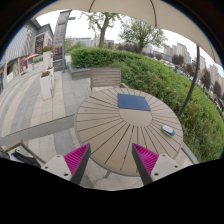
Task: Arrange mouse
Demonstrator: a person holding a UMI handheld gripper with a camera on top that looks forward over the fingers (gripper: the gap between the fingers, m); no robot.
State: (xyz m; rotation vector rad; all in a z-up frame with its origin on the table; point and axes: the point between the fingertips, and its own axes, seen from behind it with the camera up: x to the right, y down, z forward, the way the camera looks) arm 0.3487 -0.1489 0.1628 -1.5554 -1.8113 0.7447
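A round wooden slatted table (110,125) stands ahead of my gripper (110,160). A dark blue square mouse mat (133,101) lies on the far part of the table. A small pale mouse (168,130) lies near the table's right rim, ahead and to the right of my right finger. My two fingers are wide apart over the table's near edge, their magenta pads (76,157) facing each other, with nothing between them.
A wooden bench (100,77) stands behind the table, with a hedge (95,57) and grass slope (185,95) beyond. A parasol pole (190,85) rises at the right. Paved ground (30,100) stretches left, with a white post (46,82).
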